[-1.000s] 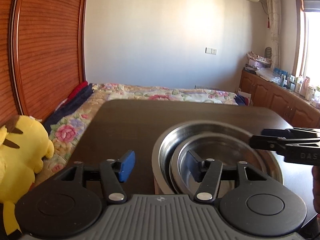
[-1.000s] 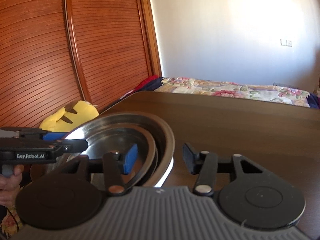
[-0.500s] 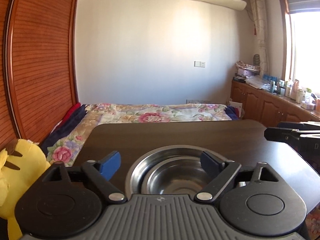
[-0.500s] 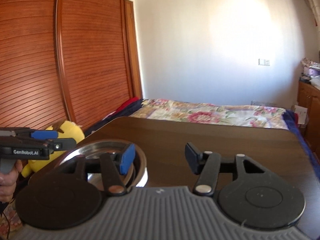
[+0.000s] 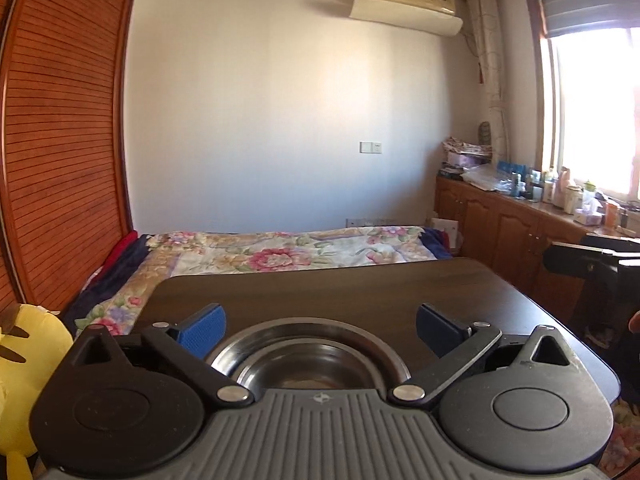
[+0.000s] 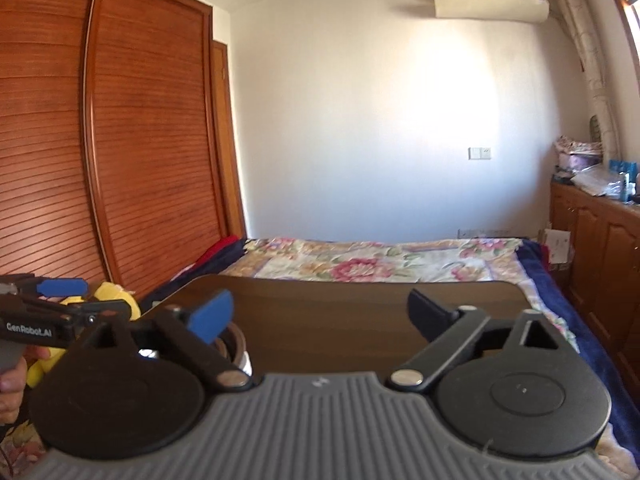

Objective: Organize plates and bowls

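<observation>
Both grippers have let go and pulled back since a second ago. Our left gripper (image 5: 318,326) is spreading wide, nothing between its fingers; the right gripper (image 6: 322,312) likewise, fingers apart and empty. The nested steel bowls (image 5: 308,364) sit on the near edge of the dark table (image 5: 340,288), so we judge stacking done. Beyond: floral bed (image 5: 280,250), wooden wardrobe (image 6: 100,140) left, yellow plush toy (image 5: 24,364).
</observation>
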Tool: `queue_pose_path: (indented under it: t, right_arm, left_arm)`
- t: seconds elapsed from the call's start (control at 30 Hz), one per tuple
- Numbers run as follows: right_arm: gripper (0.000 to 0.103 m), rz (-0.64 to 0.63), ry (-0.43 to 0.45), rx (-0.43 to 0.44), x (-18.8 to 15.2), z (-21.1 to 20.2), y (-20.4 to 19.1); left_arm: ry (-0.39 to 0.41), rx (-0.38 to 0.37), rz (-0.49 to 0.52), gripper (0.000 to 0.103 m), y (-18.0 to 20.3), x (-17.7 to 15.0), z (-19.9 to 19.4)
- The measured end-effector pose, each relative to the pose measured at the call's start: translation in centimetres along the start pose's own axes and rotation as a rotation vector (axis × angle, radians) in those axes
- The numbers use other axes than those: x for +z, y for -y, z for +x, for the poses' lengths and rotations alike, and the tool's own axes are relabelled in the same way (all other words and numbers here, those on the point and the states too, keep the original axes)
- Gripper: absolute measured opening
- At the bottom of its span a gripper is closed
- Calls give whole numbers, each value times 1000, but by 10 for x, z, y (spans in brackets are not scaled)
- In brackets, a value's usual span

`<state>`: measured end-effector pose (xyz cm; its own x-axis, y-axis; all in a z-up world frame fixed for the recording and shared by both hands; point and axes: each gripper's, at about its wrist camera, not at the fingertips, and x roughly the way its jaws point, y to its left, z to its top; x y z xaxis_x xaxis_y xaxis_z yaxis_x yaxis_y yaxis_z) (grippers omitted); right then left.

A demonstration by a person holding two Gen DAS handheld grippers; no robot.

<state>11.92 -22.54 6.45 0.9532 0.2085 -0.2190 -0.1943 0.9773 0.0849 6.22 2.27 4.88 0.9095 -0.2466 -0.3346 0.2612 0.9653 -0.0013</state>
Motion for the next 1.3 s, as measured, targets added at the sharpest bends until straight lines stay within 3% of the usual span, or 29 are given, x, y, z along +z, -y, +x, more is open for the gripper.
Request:
queue_pose_path:
  t: [0.23, 0.5, 0.8, 1.3]
  right_arm:
    - [103, 4, 42, -66, 3, -18, 3]
    - [103, 26, 28, -125, -4, -21, 6]
    - [103, 39, 12, -150, -20, -19, 3]
    - [103, 1, -9, -172, -39, -14, -9]
  left_arm:
    - [10, 26, 21, 103, 14, -4, -4]
    - [-5, 78, 25, 103, 21, -10, -2]
    - [-19, 72, 27, 103, 20, -28, -7]
    - [-62, 125, -1, 103, 3, -50, 3]
